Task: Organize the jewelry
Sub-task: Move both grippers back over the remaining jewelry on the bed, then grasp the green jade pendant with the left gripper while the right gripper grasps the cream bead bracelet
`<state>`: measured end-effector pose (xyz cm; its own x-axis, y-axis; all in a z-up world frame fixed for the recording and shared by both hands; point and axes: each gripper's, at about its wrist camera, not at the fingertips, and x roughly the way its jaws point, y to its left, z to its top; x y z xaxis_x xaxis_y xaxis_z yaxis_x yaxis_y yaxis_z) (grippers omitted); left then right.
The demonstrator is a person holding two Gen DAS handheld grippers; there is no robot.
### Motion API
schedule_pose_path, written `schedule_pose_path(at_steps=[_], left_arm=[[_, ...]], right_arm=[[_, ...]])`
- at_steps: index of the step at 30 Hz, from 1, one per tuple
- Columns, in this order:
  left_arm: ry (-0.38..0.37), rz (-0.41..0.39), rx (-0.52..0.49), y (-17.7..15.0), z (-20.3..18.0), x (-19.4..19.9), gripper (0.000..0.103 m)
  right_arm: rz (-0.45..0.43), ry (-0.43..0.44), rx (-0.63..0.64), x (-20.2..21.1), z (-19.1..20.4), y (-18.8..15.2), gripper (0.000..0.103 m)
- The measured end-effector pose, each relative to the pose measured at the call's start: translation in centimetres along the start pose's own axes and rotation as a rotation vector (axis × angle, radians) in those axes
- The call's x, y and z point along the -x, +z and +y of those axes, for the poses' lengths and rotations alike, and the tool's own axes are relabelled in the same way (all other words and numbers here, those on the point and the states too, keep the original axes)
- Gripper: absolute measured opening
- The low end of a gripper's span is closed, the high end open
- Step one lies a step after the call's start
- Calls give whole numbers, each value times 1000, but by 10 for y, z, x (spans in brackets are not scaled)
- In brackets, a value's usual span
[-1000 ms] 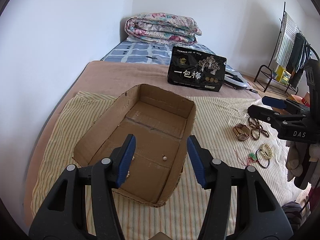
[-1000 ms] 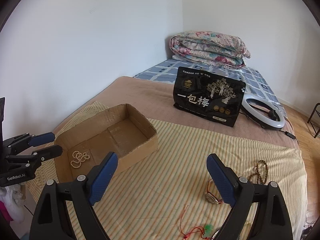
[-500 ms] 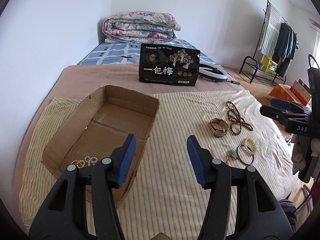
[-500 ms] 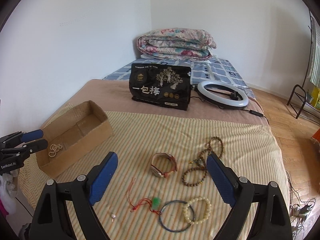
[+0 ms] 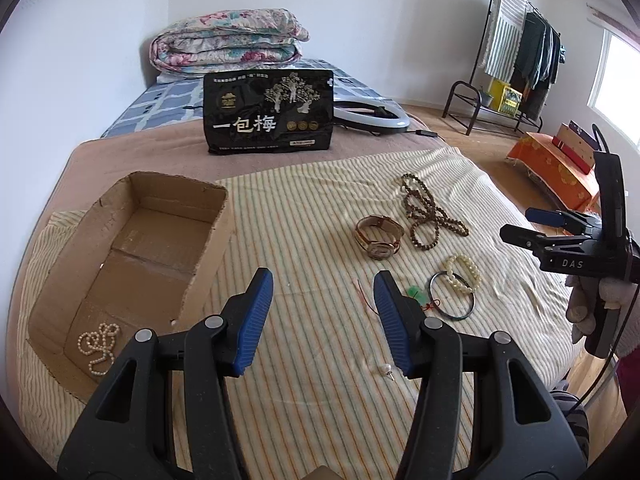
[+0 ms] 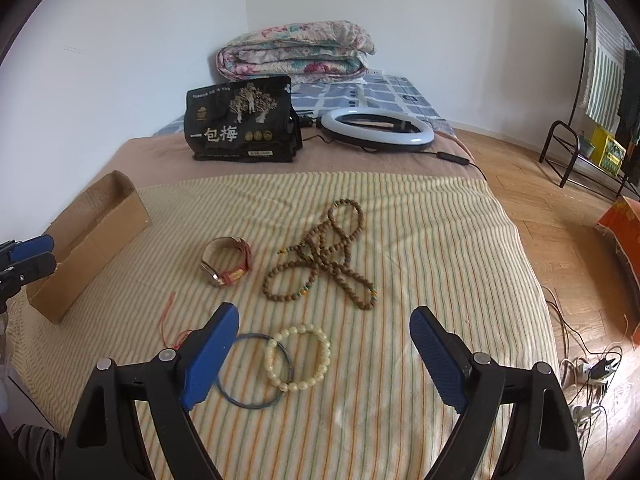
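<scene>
An open cardboard box (image 5: 132,240) lies at the left of the striped blanket and holds a pearl necklace (image 5: 98,346). On the blanket lie a watch (image 6: 226,260), brown bead strands (image 6: 320,256), a pale bead bracelet (image 6: 299,356), a blue bangle (image 6: 256,368), a green charm on red cord (image 5: 416,294) and a small pearl earring (image 5: 386,369). My left gripper (image 5: 323,320) is open and empty over the blanket, right of the box. My right gripper (image 6: 320,360) is open and empty, hovering over the pale bracelet and bangle.
A black printed bag (image 5: 268,114) stands behind the blanket, with a ring light (image 6: 376,128) and its cable beside it. A folded quilt (image 5: 228,42) lies at the bed's far end. A clothes rack (image 5: 516,48) and orange box (image 5: 556,164) stand on the floor at right.
Both grippers swung right, away from the box toward the loose jewelry. The right gripper has come closer over the bracelets. Both stayed open.
</scene>
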<state>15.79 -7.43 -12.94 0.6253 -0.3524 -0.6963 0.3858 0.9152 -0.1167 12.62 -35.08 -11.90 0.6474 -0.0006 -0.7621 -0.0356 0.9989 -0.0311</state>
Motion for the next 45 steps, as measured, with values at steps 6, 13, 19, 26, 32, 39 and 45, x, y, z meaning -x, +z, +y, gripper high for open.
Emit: schedule_pose_path(at_steps=[6,13,19,26,32,39,45], left_arm=[[-47,50,-37,-2,-20,-22,49],[-98,132,-123,-13,-54,-57,47],[-135,193,-167,-23,-77,-85,38],[-141,238,-225,-32,-95,-109,36],[-124,267,-227,-34,-97,-128,28],[-117,263,-237,-35,-98,-137,28],[-99,258,-235,-32,-99,-143,28]], right_arm=[[67,-10,-23,-27,-16,-15,73],[113,1,-16,-51,-17,-22,61],[129,14,-11,-60,-19,-27,52],[143,22,-9,-67,-21,-30,45],[143,29,-9,-71,-21,-29,43],[141,38,-7,-75,-20,-28,40],[143,54,7,-76,-14,-29,37]])
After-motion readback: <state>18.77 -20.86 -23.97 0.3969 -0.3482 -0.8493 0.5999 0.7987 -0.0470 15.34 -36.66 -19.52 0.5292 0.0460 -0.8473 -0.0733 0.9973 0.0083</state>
